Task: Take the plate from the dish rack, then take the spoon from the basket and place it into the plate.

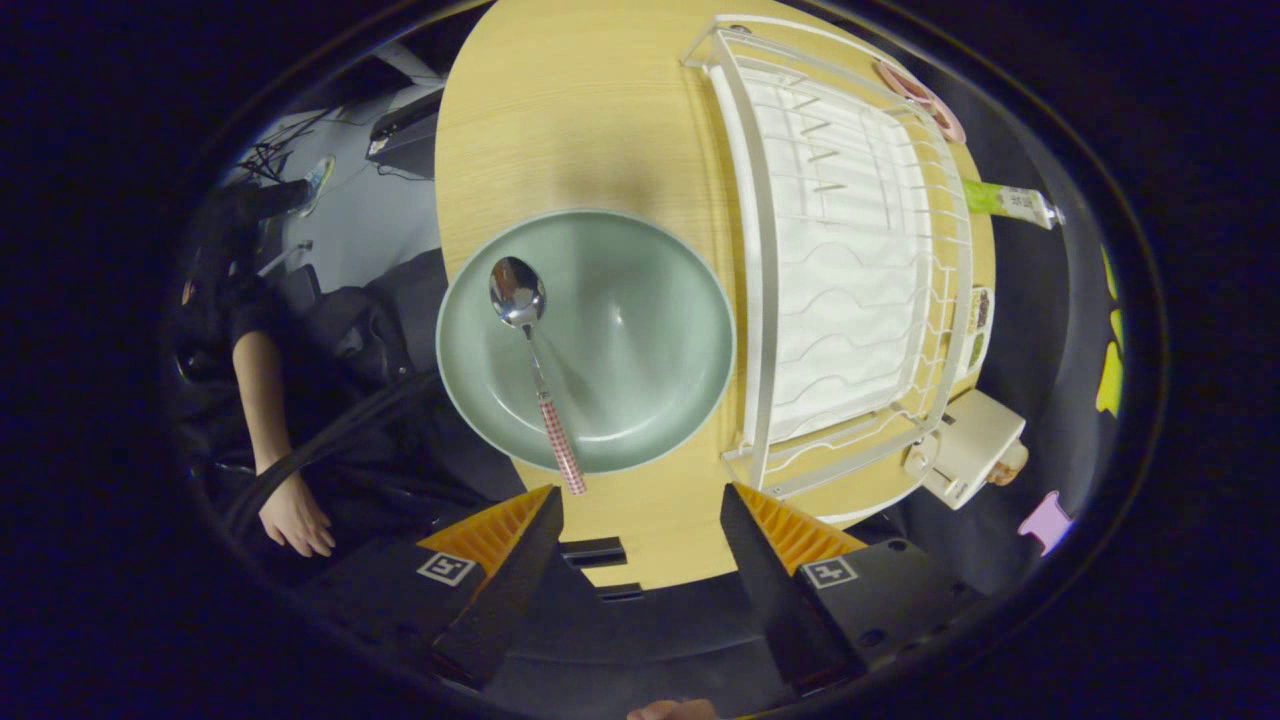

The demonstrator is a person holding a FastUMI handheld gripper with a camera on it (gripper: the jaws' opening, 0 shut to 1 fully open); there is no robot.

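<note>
Hovering with its fingers spread apart and gripping nothing, the gripper [640, 520] looks down on the spoon [530, 360] lying across the plate [640, 330] just ahead, beside the dish rack [850, 290], so the placing seems done.

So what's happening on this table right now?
A person is working a hand-held two-finger gripper above a light wooden table. Its fingers are spread open and hold nothing. Just ahead of them sits a pale green round plate, with a metal spoon with a red checked handle lying in it, the handle end jutting over the rim toward the fingers. Beside the plate stands a white wire dish rack. The spoon seems already delivered.
</note>
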